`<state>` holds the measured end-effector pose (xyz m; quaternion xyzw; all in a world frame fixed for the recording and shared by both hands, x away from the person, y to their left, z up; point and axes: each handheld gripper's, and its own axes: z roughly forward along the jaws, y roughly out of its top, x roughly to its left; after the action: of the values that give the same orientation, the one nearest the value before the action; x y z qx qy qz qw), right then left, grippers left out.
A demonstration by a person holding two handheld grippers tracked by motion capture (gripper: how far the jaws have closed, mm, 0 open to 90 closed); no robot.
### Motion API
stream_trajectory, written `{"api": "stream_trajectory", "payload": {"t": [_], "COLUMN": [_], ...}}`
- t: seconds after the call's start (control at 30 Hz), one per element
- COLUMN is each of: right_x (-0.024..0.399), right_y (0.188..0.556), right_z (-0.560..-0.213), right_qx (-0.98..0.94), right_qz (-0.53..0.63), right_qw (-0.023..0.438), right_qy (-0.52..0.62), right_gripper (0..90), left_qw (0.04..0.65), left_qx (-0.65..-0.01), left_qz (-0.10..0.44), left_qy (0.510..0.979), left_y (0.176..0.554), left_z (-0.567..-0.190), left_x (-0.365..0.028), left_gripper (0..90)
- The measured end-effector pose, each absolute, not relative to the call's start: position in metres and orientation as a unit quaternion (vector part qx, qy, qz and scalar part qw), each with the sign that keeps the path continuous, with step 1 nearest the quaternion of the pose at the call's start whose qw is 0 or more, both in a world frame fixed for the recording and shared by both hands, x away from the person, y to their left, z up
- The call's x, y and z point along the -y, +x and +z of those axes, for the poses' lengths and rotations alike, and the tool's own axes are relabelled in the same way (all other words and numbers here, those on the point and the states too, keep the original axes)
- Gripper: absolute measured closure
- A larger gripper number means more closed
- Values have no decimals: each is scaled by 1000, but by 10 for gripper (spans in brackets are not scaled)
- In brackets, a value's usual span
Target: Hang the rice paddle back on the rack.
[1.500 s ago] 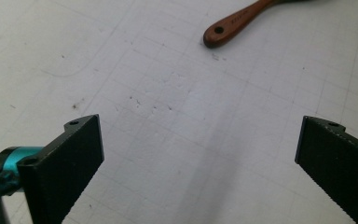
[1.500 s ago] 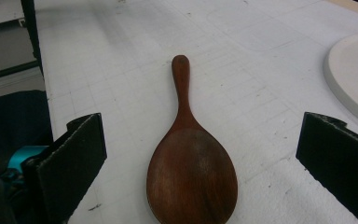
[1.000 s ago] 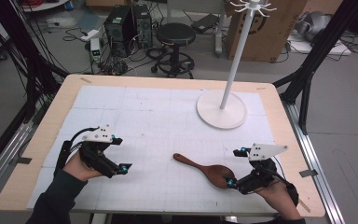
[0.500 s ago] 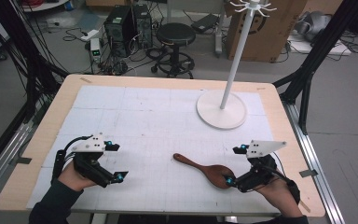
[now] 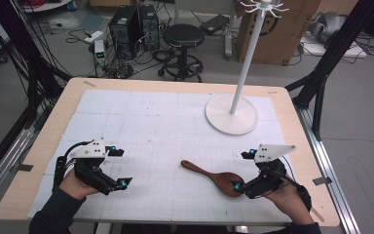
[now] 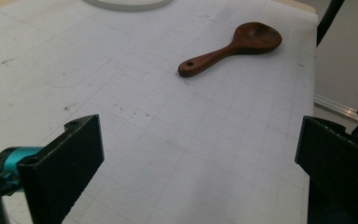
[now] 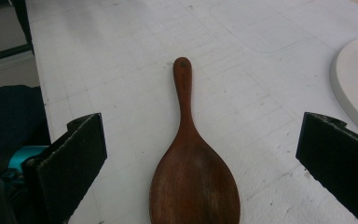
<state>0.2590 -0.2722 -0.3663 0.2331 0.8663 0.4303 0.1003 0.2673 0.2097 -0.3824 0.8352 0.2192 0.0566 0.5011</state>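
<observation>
Right gripper view: my right tongs [image 7: 193,175] gape wide around the wooden spoon [image 7: 191,179] near the table's front edge, gripping nothing; closing off-centre could skid it away.

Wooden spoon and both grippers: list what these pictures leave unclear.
- Wooden spoon: right gripper view, the bowl's near end is cut off by the bottom edge.
- Right gripper: high view, its lower jaw overlaps the spoon's bowl; touching or hovering cannot be told.
- Left gripper: left gripper view, both jaws are cut by the frame edges.
- White stand: high view, top cropped.
</observation>
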Motion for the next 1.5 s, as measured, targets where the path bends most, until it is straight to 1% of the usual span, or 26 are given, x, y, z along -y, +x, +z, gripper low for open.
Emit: {"api": "stream_trajectory", "payload": {"t": [0.33,0.63,0.93,1.5], "right_x": [266,256,244,214], "right_y": [260,263,273,289], "right_z": [-362,-359,-359,-363], "right_qx": [-873,-888,-904,-929], "right_qz": [416,386,352,295], "right_qw": [106,98,78,55], "right_qy": [230,228,232,215], "right_gripper": [4,4,5,5], "left_qw": [502,496,498,491], "left_qx": [-235,-229,-223,-220], "left_qz": [64,64,63,55], "left_qy": [830,835,836,841], "left_y": [268,266,265,265], "left_z": [-387,-389,-388,-389], "left_x": [-218,-216,-215,-212], "left_gripper": [17,16,17,16]}}
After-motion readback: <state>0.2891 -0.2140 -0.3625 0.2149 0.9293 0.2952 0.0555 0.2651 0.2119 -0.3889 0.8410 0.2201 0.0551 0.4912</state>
